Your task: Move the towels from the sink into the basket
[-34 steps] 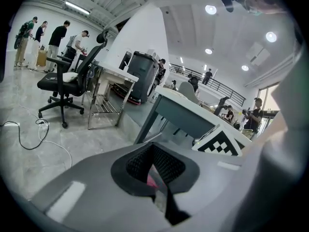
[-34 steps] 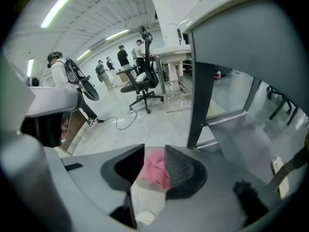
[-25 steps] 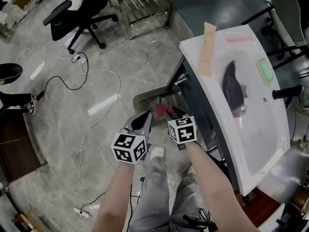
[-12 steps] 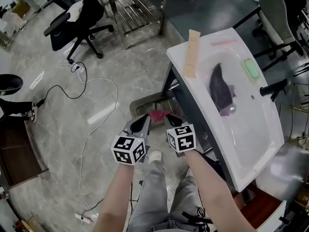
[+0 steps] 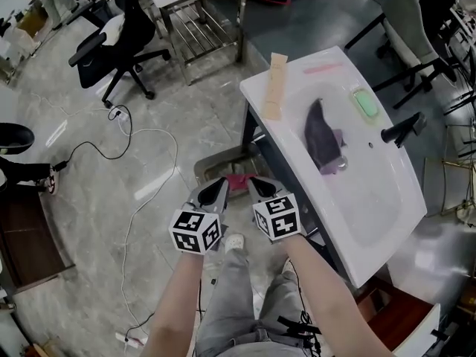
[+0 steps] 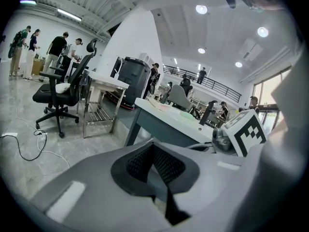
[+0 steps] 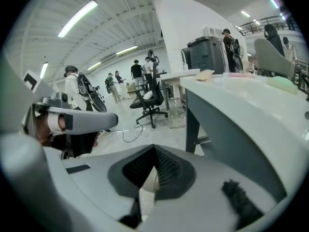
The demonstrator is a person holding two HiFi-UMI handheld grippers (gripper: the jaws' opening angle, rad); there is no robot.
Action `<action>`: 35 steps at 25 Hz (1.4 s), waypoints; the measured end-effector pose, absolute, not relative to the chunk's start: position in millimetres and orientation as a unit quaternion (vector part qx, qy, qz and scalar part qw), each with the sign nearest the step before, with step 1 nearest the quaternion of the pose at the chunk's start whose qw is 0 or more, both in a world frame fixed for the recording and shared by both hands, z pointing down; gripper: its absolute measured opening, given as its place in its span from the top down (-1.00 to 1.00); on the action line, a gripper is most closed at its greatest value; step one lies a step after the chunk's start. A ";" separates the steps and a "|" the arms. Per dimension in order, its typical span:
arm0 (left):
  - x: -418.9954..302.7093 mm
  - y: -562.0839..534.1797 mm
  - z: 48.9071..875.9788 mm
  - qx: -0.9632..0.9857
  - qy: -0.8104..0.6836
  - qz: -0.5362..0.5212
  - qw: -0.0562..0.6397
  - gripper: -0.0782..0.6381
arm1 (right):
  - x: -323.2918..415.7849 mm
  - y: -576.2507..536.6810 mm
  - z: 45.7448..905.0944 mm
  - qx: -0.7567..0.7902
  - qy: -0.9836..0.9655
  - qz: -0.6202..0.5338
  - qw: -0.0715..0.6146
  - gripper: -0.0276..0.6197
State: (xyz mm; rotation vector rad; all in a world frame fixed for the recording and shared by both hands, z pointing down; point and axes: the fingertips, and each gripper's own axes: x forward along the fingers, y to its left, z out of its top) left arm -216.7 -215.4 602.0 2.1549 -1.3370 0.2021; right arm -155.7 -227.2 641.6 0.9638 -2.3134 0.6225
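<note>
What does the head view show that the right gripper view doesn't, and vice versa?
Only the head view: the dark towel in the sink, and the floor basket holding a pink towel. Only the right gripper view: people standing in the background, and a close look along the right gripper's jaws, just closed on nothing. Both: the sink, the office chair, the left gripper.

Towel (image 5: 321, 134) in sink (image 5: 370, 188); basket (image 5: 207, 163) L.

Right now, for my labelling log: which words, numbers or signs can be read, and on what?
No readable words or numbers in any view.
Left cube, right cube: black-and-white square markers, no letters.
Strip on the sink: print, if any, too small to read.
</note>
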 end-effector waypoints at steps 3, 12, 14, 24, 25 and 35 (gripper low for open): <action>-209.2 -213.2 589.2 0.815 -0.499 0.079 0.283 0.77 | -149.9 -225.6 622.5 0.362 -0.866 0.219 0.266 0.86; -186.0 -211.8 544.5 0.832 -0.488 0.065 0.256 0.77 | -133.6 -218.7 561.6 0.375 -0.876 0.192 0.234 0.86; -181.0 -210.5 536.0 0.834 -0.486 0.064 0.252 0.77 | -129.5 -215.8 549.6 0.377 -0.878 0.186 0.229 0.86; -159.8 -204.5 488.1 0.845 -0.484 0.055 0.222 0.77 | -97.5 -208.1 494.7 0.402 -0.879 0.164 0.197 0.86; -156.1 -203.3 482.5 0.847 -0.482 0.055 0.218 0.77 | -94.5 -207.5 488.4 0.404 -0.880 0.161 0.193 0.86; -114.5 -187.9 436.3 0.872 -0.456 0.052 0.171 0.77 | -63.6 -194.9 427.2 0.423 -0.884 0.131 0.147 0.86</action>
